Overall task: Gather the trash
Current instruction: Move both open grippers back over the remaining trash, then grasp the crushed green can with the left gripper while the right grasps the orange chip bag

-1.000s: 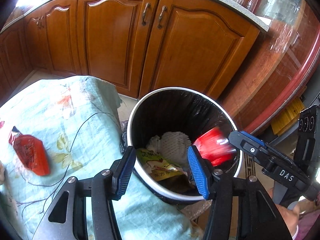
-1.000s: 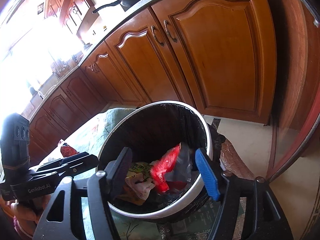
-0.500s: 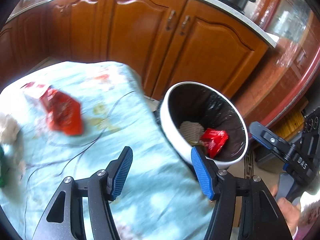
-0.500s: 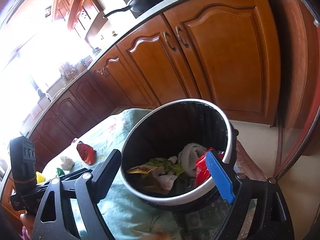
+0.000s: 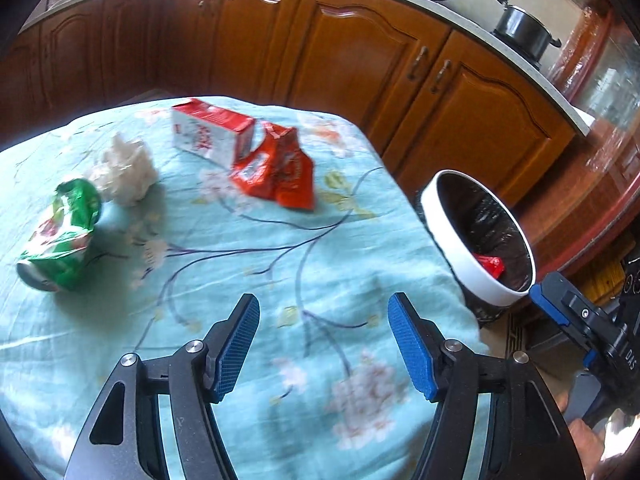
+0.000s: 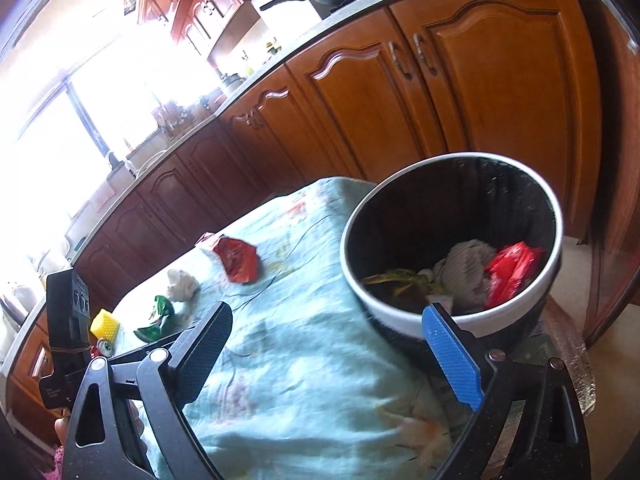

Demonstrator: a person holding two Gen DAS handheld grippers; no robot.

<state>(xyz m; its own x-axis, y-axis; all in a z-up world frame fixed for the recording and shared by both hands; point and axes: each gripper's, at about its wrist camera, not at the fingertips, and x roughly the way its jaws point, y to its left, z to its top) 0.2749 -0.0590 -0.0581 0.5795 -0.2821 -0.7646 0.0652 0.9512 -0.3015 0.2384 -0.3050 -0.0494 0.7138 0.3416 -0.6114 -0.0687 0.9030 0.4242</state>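
Note:
A white-rimmed bin (image 5: pixel 472 264) with a black liner stands right of the table; it shows in the right wrist view (image 6: pixel 452 320) holding a red packet (image 6: pixel 508 272), a white wad and green wrappers. On the cloth lie a red wrapper (image 5: pixel 280 168), a red-and-white carton (image 5: pixel 208 136), a white crumpled tissue (image 5: pixel 128 168) and a crushed green can (image 5: pixel 60 240). My left gripper (image 5: pixel 324 344) is open and empty above the cloth's near part. My right gripper (image 6: pixel 328 348) is open and empty near the bin's front rim.
The table wears a light blue floral cloth (image 5: pixel 280 280). Wooden kitchen cabinets (image 5: pixel 360 52) run behind it, with a pot (image 5: pixel 520 28) on the counter. A yellow object (image 6: pixel 105 323) lies at the table's far left in the right wrist view.
The red packet fell from my right gripper into the bin. My left gripper swung left from over the bin to over the table. My right gripper drew back from the bin.

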